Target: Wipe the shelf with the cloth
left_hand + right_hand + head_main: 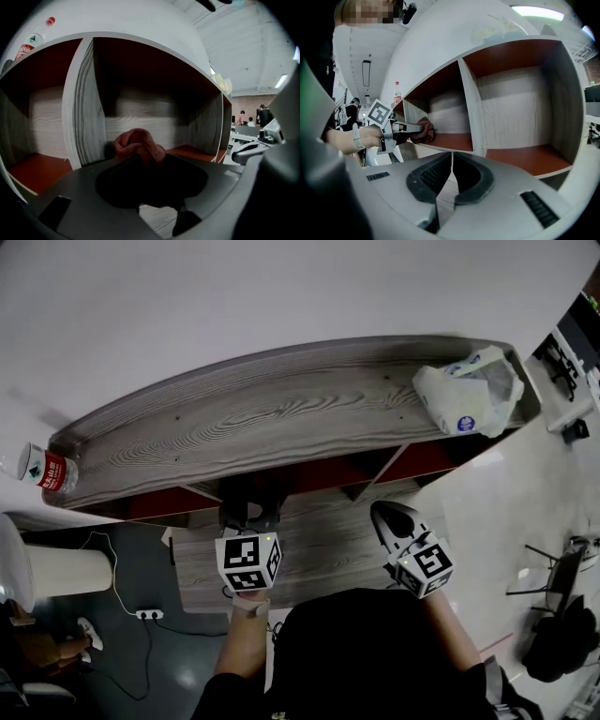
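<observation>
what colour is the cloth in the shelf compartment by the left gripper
The cloth is a dusty reddish pink with a textured weave; clearest in the left gripper view.

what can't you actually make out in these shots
Bottle label: head view, the print is too small to read.
Plastic bag contents: head view, mostly hidden by its own crumpled film.
Cloth: left gripper view, its lower part is lost behind the dark jaws.
Shelf compartments: head view, their insides are covered by the top board.
</observation>
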